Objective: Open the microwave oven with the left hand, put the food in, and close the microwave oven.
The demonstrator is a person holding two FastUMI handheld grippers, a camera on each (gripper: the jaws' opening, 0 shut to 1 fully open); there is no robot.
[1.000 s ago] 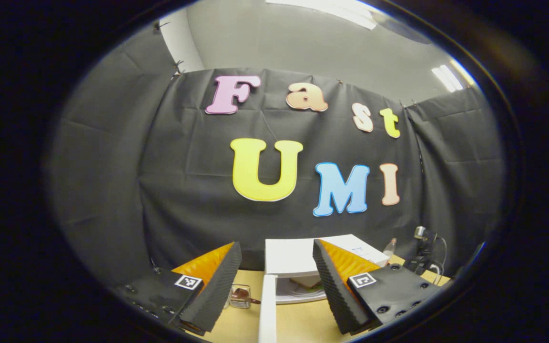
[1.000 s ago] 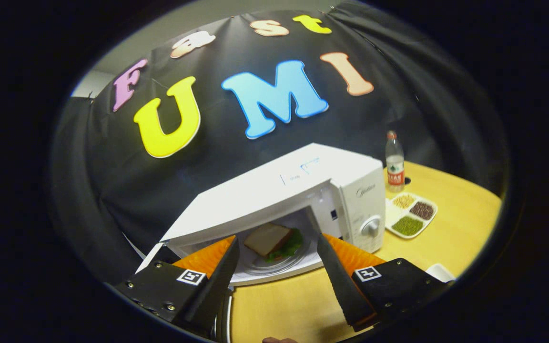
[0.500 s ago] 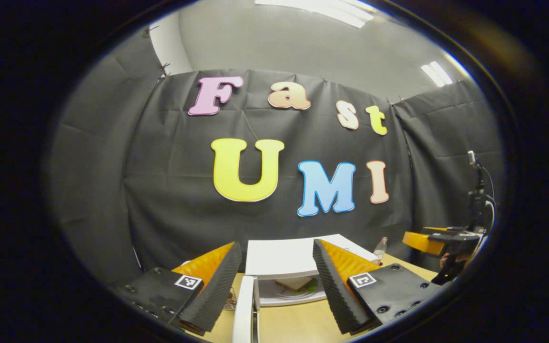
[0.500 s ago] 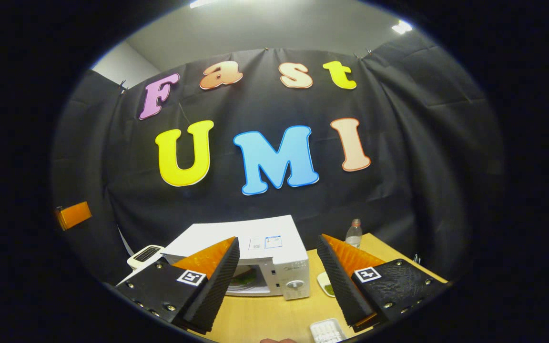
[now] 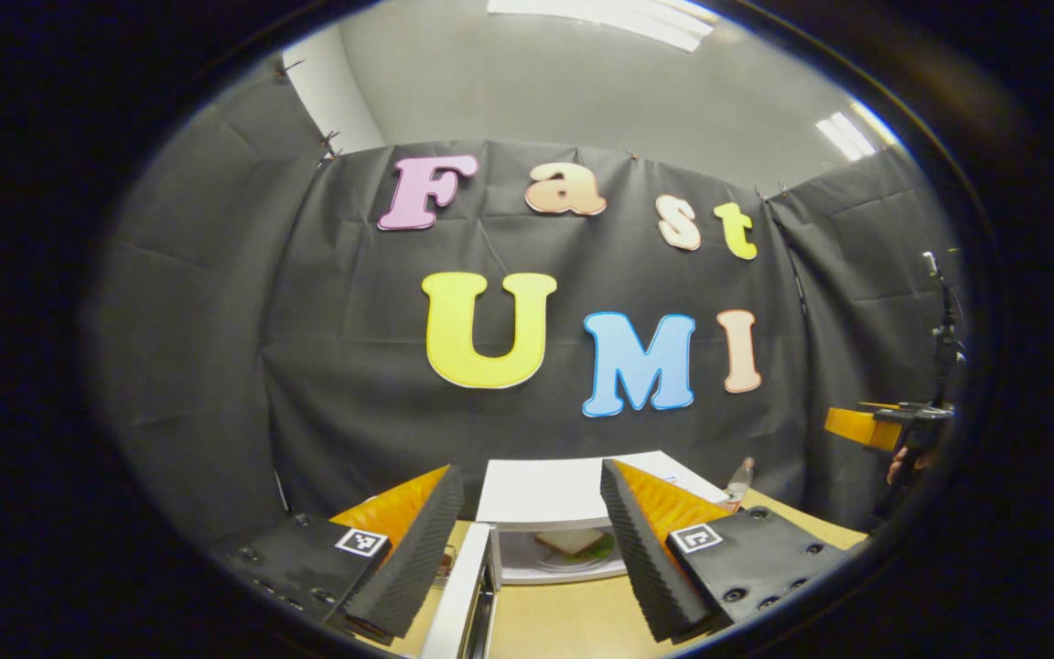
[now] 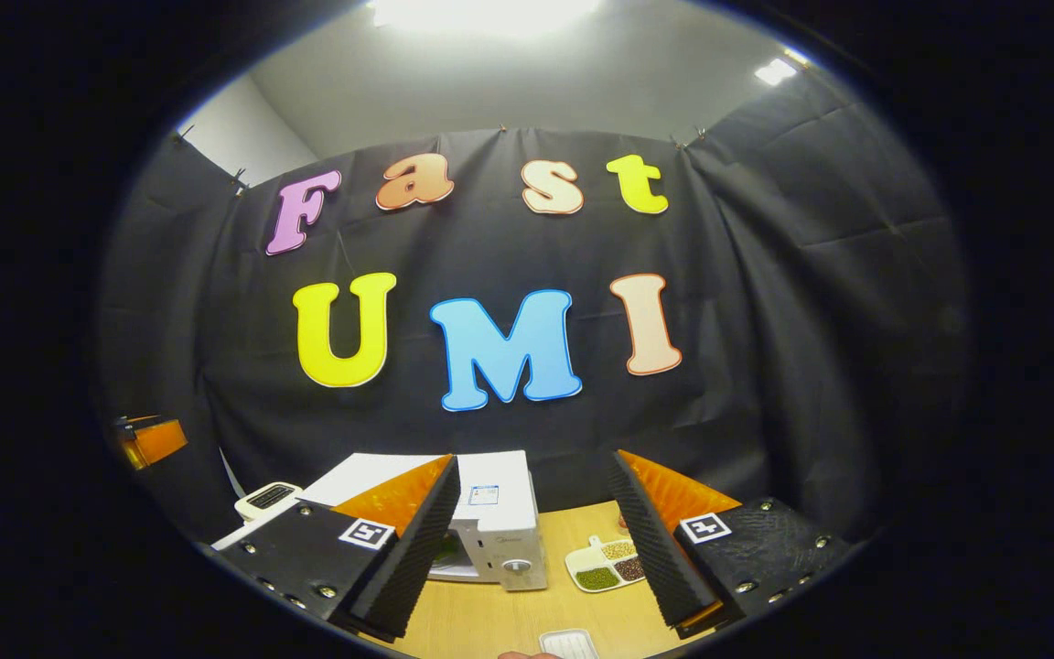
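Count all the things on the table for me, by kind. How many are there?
Microwave: 1
Sandwich on a plate, inside the microwave: 1
Bottle: 1
Dish of beans: 1
White tray: 1
Toaster: 1
Glass box: 1
Total: 7

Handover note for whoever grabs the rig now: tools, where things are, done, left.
Left tool: open, holding nothing, facing the microwave from in front, back from it.
Right tool: open, holding nothing, also back from the microwave, which sits on the table.
Microwave door: open, swung out to the left, edge-on in the left gripper view.
Food: sandwich on a plate inside the cavity.
Done: door opened, food in.
Left: close the door.
Also on the table: divided dish of grains, water bottle.
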